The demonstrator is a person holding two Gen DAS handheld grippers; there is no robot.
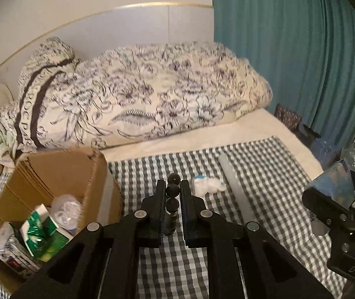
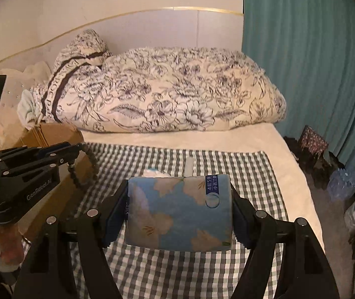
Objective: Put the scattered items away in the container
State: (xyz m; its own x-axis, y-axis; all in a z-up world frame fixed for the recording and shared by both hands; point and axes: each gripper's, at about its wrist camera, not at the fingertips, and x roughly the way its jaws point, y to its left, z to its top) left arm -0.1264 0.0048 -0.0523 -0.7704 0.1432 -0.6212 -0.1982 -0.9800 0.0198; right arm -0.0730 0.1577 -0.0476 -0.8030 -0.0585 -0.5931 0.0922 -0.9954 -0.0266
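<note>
Right gripper (image 2: 179, 214) jaws clamped on tissue pack (image 2: 179, 211), left gripper (image 1: 173, 196) jaws pinching beaded flexible stem (image 1: 173, 190)

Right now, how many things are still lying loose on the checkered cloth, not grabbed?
2: a small white packet just past the left gripper, and a long pale tube beside it on the right. The blue tissue pack may hide more.

The right gripper (image 2: 179, 214) squeezes a blue flowery tissue pack (image 2: 177, 211) above the checked cloth (image 2: 249, 172), while the left gripper (image 2: 77, 153) holds a black bendy thing (image 2: 91, 160) by the brown box (image 2: 52, 134).
</note>
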